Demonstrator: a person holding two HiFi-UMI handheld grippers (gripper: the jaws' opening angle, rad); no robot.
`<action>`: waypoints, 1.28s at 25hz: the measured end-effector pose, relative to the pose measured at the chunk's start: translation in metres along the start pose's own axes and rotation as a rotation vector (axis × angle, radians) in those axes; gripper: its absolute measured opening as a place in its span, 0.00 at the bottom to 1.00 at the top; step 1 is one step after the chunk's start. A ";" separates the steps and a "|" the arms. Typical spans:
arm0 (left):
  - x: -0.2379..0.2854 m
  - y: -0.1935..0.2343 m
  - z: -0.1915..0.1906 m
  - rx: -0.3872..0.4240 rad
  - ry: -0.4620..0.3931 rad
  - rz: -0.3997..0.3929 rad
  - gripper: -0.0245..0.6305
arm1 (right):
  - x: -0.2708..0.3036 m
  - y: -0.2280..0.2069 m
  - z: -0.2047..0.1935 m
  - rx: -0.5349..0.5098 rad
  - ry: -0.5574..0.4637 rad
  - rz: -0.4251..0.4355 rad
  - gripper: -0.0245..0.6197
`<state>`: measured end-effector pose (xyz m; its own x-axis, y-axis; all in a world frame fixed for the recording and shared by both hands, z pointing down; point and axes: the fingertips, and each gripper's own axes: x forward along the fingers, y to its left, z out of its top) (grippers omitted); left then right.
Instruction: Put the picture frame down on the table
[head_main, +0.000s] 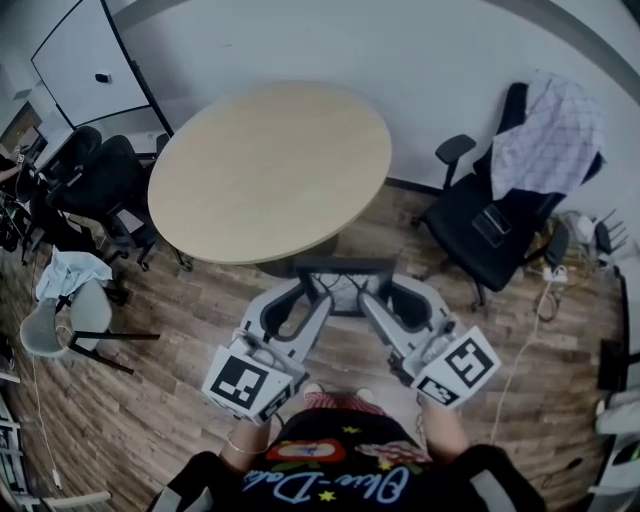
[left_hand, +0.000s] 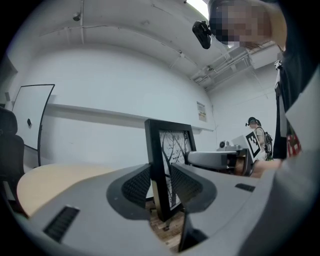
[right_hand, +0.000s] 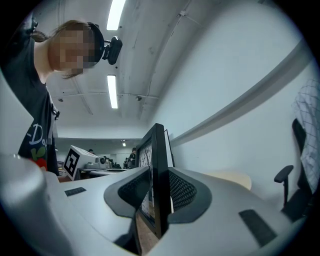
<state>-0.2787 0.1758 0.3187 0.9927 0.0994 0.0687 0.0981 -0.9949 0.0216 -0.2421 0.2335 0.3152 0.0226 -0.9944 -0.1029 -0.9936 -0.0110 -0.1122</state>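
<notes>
Head view: a round, pale wooden table (head_main: 270, 170) fills the middle. To the table's right stands a black office chair (head_main: 480, 225) draped with a checked cloth (head_main: 545, 135). Just off the table's near edge, over the wood floor (head_main: 150, 400), the left gripper (head_main: 303, 292) and right gripper (head_main: 388, 292) hold a black picture frame (head_main: 345, 267) upright between them, clear of the tabletop. Each gripper's jaws pinch one side edge of the frame, with the pads pressed against both faces.

White walls (head_main: 450, 60), wood floor (head_main: 150, 400), black office chairs (head_main: 480, 230).
</notes>
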 end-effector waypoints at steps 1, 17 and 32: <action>0.001 -0.003 0.000 0.005 0.004 0.008 0.21 | -0.003 -0.001 0.001 0.002 -0.005 0.006 0.17; 0.008 -0.050 -0.003 0.032 0.018 0.105 0.21 | -0.047 -0.011 0.005 0.014 -0.020 0.100 0.17; 0.031 -0.041 -0.003 0.022 0.000 0.106 0.21 | -0.040 -0.034 0.002 0.031 -0.023 0.098 0.17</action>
<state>-0.2519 0.2194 0.3234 0.9975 -0.0067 0.0699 -0.0062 -0.9999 -0.0079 -0.2095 0.2736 0.3216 -0.0713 -0.9880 -0.1371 -0.9874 0.0894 -0.1309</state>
